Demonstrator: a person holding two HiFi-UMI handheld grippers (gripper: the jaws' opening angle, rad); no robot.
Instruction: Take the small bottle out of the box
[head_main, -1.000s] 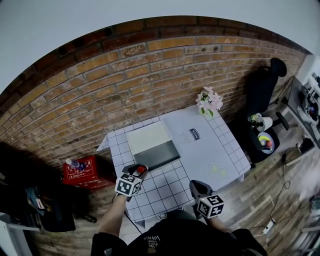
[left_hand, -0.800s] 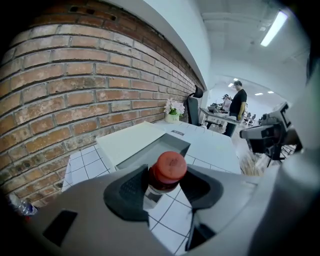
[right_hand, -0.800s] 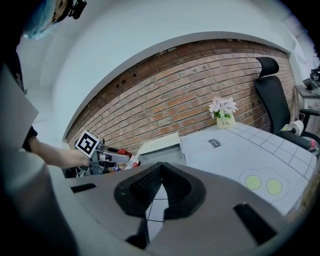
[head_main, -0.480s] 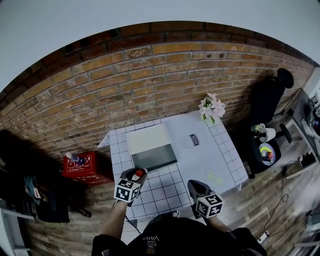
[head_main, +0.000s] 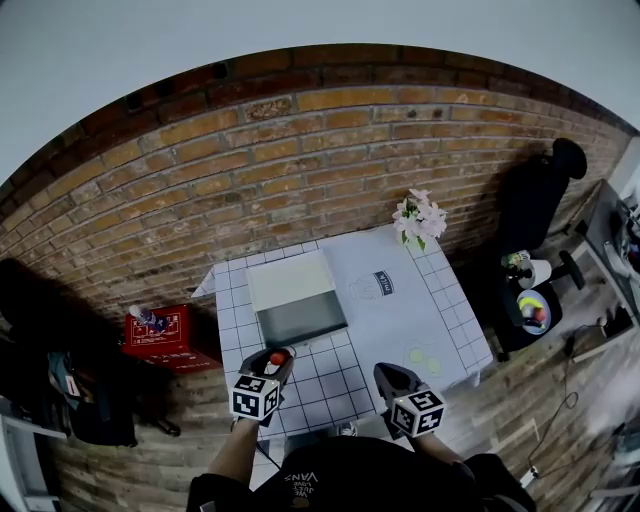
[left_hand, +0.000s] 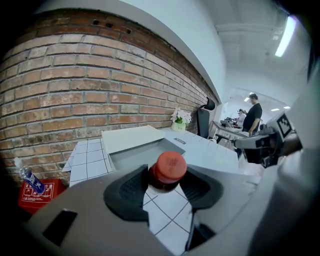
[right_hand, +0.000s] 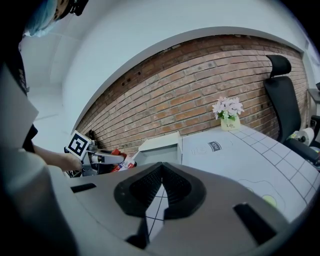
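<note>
The small bottle, seen by its red cap (left_hand: 170, 167), sits between the jaws of my left gripper (left_hand: 165, 184), which is shut on it. In the head view the cap (head_main: 278, 358) and left gripper (head_main: 270, 372) hang over the table's near tiles, just in front of the open grey box (head_main: 303, 320), whose white lid (head_main: 285, 280) lies behind it. The box (left_hand: 131, 156) shows beyond the cap in the left gripper view. My right gripper (head_main: 392, 380) is held over the table's front edge, its jaws (right_hand: 161, 184) shut with nothing between them.
On the white tiled table (head_main: 440, 300) a pot of pink flowers (head_main: 418, 220) stands at the far right corner. A red crate (head_main: 160, 335) lies on the floor at left. At right are a black chair (head_main: 540, 190) and a small stand (head_main: 530, 310). A person (left_hand: 252, 112) stands far off.
My left gripper has drawn back from the box toward the table's front edge, carrying the bottle and rolling a little. The right gripper has shifted only slightly.
</note>
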